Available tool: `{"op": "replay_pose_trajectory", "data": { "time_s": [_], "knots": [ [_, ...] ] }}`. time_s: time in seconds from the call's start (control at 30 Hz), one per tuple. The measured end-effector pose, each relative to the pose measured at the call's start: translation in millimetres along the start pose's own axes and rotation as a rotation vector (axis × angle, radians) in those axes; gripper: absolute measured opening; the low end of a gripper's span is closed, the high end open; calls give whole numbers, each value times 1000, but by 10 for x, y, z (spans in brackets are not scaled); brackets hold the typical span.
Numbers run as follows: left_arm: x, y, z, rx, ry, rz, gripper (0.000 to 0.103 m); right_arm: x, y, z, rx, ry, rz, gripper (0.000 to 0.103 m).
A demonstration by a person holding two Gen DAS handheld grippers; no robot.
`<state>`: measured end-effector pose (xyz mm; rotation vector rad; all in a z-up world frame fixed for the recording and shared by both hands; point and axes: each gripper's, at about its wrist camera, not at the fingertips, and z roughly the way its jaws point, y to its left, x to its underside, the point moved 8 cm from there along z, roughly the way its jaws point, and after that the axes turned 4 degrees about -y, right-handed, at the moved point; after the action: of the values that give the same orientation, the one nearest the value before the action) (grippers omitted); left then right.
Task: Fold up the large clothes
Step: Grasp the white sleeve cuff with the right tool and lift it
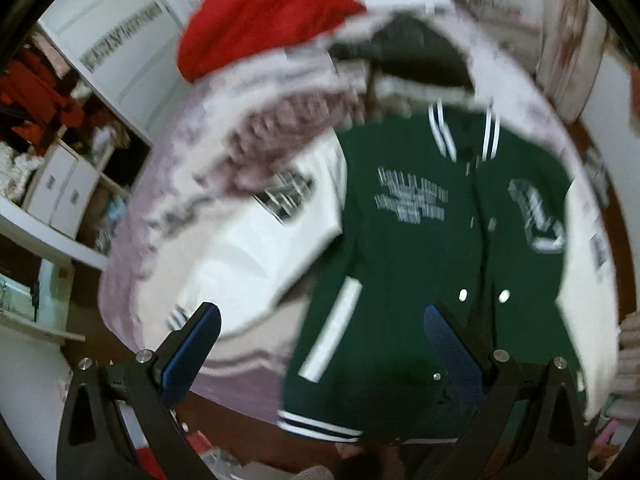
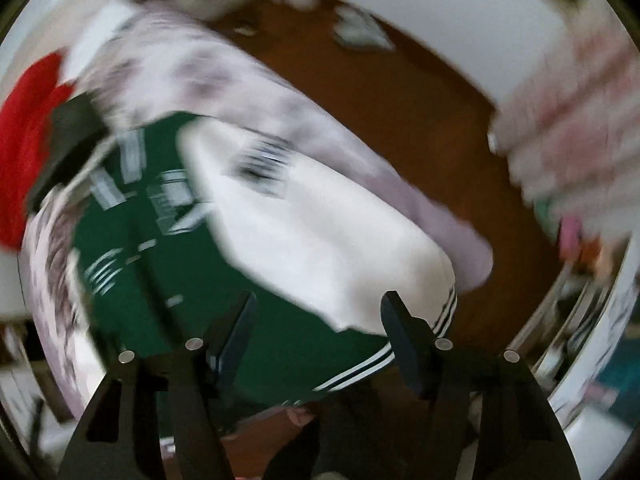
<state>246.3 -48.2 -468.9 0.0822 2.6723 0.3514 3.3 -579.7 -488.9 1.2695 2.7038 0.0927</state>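
A green varsity jacket (image 1: pixel 404 240) with white sleeves and striped trim lies front up on a pale pink bedspread (image 1: pixel 168 208). Its left sleeve (image 1: pixel 260 248) spreads out to the side. My left gripper (image 1: pixel 320 316) is open and empty, held above the jacket's lower hem. In the right wrist view the jacket (image 2: pixel 168 264) lies slanted, with its other white sleeve (image 2: pixel 320 240) laid over the bed. My right gripper (image 2: pixel 318 304) is open and empty above the hem and the sleeve cuff. Both views are blurred.
A red garment (image 1: pixel 272 12) and a dark one (image 1: pixel 416 52) lie on the bed beyond the collar. Shelves with white boxes (image 1: pixel 64 192) stand at the left. Brown floor (image 2: pixel 400 92) borders the bed, with striped pink fabric (image 2: pixel 568 128) at the right.
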Motion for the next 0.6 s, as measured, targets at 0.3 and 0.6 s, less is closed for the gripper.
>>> {"op": "replay_pose_trajectory", "data": {
  "time_s": [0.3, 0.6],
  "knots": [
    [476, -730, 1220, -71, 164, 87, 103, 354, -1928, 1825, -47, 199, 421, 85],
    [534, -1073, 1615, -119, 226, 144, 103, 1140, -2439, 2547, -509, 196, 930, 89]
  ]
}}
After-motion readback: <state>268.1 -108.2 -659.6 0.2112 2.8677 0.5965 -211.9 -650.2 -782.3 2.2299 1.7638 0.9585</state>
